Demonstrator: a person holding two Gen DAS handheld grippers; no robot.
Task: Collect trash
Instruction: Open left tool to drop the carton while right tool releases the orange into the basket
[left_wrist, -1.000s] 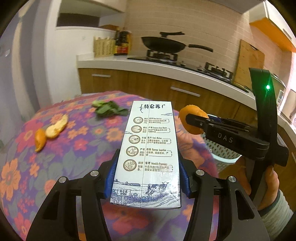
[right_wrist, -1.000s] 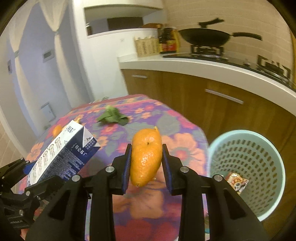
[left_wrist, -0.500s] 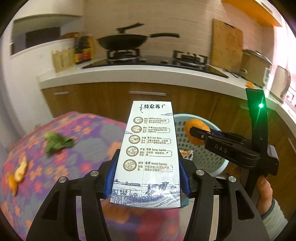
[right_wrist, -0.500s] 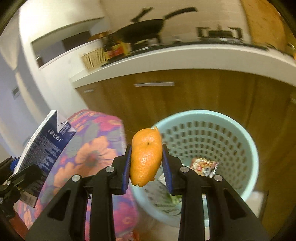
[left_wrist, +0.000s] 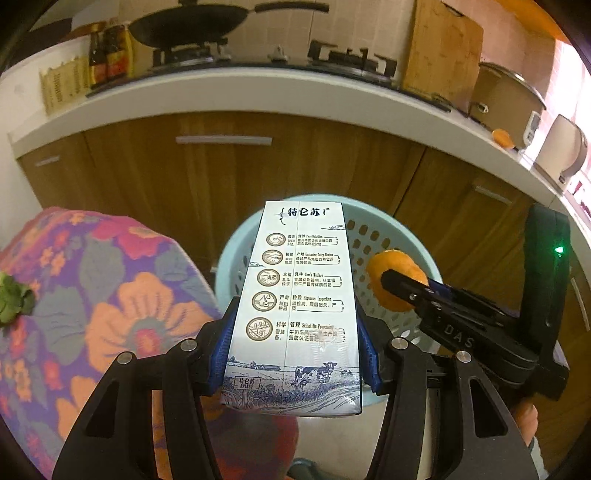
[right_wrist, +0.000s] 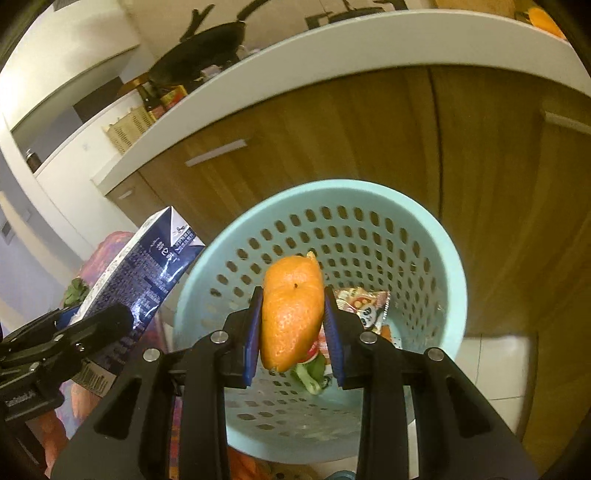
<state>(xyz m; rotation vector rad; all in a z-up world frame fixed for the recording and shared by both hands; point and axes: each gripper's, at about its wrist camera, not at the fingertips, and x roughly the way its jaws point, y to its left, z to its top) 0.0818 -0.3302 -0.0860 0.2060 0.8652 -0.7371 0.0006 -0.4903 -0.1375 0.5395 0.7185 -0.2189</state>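
My right tongs (right_wrist: 293, 325), pinching the orange peel (right_wrist: 291, 314), now hang over the laundry-style trash basket (right_wrist: 448, 266), no longer the table. My left tongs (left_wrist: 293, 345) pinch the milk carton (left_wrist: 297, 306) beside it; both are ready to drop.

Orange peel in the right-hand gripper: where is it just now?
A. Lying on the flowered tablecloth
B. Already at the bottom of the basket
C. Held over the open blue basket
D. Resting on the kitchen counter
C: the right gripper is shut on the orange peel, held above the mouth of the light blue basket, with a snack wrapper lying below.
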